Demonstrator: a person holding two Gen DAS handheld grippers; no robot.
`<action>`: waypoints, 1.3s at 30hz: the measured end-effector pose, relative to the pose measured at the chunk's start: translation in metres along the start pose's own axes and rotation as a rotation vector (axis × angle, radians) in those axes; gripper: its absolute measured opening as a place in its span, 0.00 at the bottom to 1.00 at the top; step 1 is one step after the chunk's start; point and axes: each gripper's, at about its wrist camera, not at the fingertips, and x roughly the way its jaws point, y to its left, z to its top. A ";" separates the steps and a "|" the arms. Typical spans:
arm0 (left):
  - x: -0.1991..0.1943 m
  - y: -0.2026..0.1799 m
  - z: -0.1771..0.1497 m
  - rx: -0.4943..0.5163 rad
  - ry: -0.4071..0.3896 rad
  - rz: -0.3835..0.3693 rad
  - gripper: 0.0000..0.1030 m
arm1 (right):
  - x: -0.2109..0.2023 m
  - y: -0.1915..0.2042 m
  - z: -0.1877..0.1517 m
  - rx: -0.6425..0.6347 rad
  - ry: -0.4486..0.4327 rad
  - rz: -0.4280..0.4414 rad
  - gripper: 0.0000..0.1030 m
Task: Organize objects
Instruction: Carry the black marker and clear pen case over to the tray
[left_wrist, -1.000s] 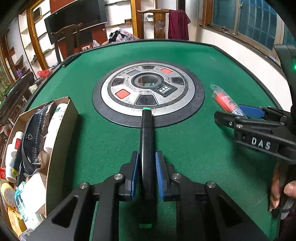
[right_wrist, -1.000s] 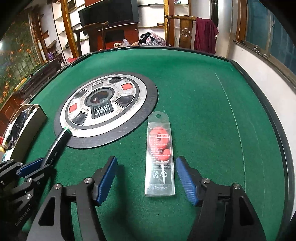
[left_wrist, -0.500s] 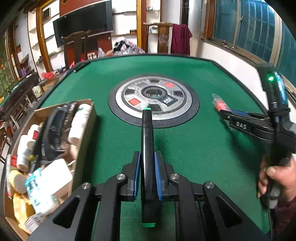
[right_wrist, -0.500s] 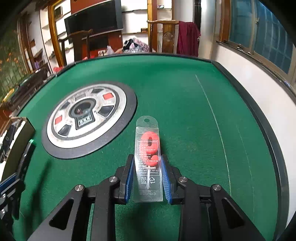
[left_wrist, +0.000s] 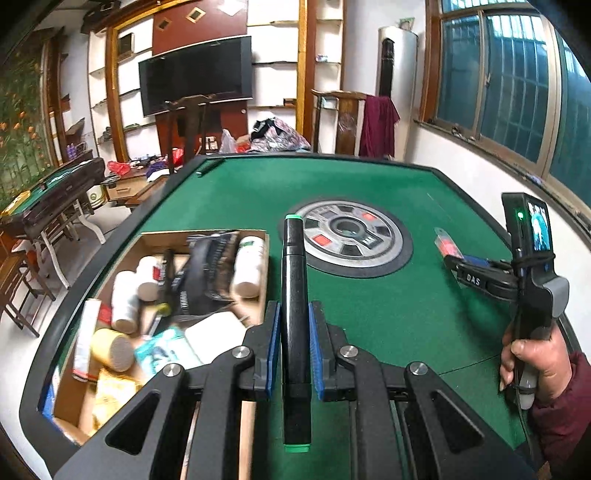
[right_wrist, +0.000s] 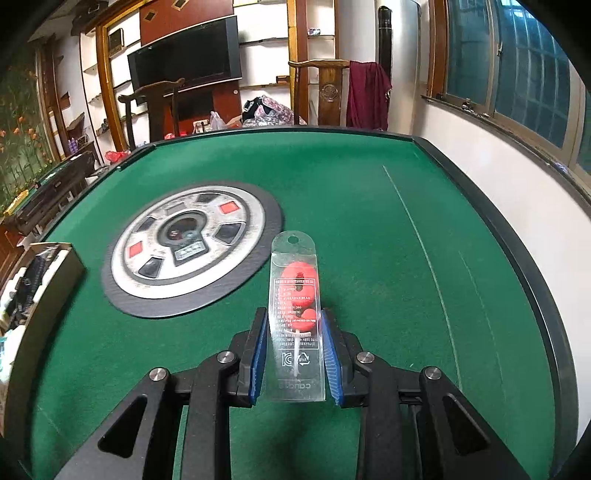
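My left gripper (left_wrist: 294, 334) is shut on a black marker with green ends (left_wrist: 294, 295) and holds it above the green table, just right of the cardboard box (left_wrist: 207, 235). My right gripper (right_wrist: 294, 330) is shut on a clear plastic packet with red pieces inside (right_wrist: 295, 291), lifted off the felt. In the left wrist view the right gripper (left_wrist: 452, 258) shows at the right, with the packet (left_wrist: 445, 242) in it.
The box holds several bottles, a black pouch (left_wrist: 201, 275) and packets. A round grey centre panel (left_wrist: 352, 234) sits in the table's middle and also shows in the right wrist view (right_wrist: 188, 243). Chairs and shelves stand beyond the table's far edge.
Both grippers closed on their objects and lifted them off the table. The left gripper moved up and leftward, bringing more of the box into view.
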 end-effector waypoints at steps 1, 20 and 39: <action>-0.003 0.004 0.000 -0.005 -0.006 0.004 0.14 | -0.004 0.004 -0.001 -0.002 -0.002 0.008 0.29; -0.031 0.104 -0.031 -0.172 -0.026 0.057 0.14 | -0.088 0.164 0.002 -0.223 -0.075 0.242 0.30; -0.037 0.159 -0.050 -0.264 -0.036 0.082 0.14 | -0.099 0.257 -0.025 -0.362 -0.051 0.325 0.30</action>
